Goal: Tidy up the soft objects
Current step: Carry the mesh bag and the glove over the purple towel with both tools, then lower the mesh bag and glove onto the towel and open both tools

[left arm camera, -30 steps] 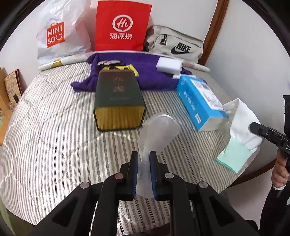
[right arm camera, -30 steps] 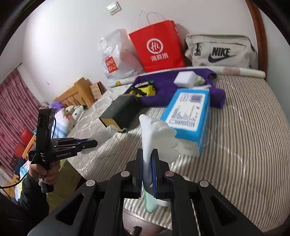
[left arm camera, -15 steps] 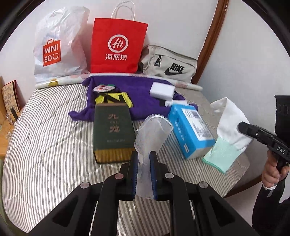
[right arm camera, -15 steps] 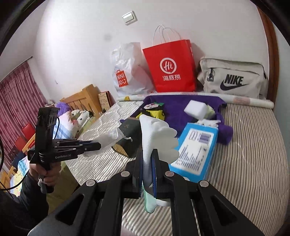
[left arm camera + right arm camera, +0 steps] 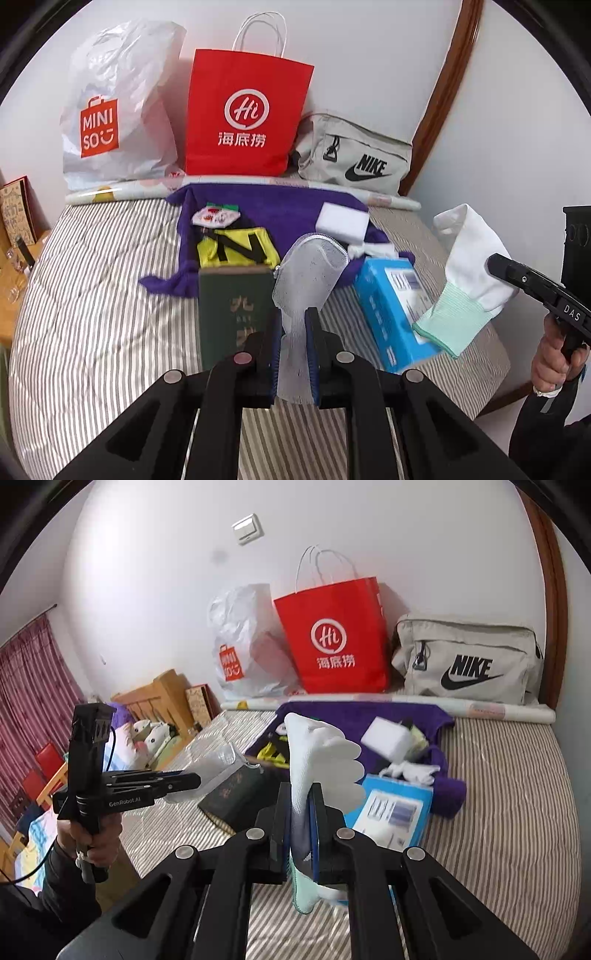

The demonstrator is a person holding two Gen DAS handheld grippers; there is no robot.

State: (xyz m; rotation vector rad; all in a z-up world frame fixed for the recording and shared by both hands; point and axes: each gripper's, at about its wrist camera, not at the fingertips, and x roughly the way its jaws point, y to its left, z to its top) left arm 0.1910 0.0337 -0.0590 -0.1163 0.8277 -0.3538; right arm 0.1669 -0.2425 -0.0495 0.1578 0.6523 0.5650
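Left gripper [image 5: 293, 325] has its jaws pressed together on a thin mesh pouch [image 5: 308, 275], pinched near its lower end; the zip-edged top stands up free above the pads. Right gripper [image 5: 300, 805] has its jaws pinched on a white glove [image 5: 321, 760], gripped around the palm, with the fingers fanned out above and the green cuff dangling below. Both items are in the air over the striped bed [image 5: 92, 302], not touching it.

Handling, as a judgement: both are very light and floppy, nothing fragile. The pouch looks slick and thin, so it could slide out of a shallow pinch; grab deep, near the zip seam where it is stiffer. The glove is knit and grippy; hold it at the cuff or mid-palm, since the fingers just flop.

Other soft things lie on the purple towel [image 5: 280, 206]: a white sponge block [image 5: 343, 219] and a yellow cloth [image 5: 236, 249]. A green box [image 5: 234, 314] and a blue box [image 5: 391, 306] sit near the front; they look rigid.
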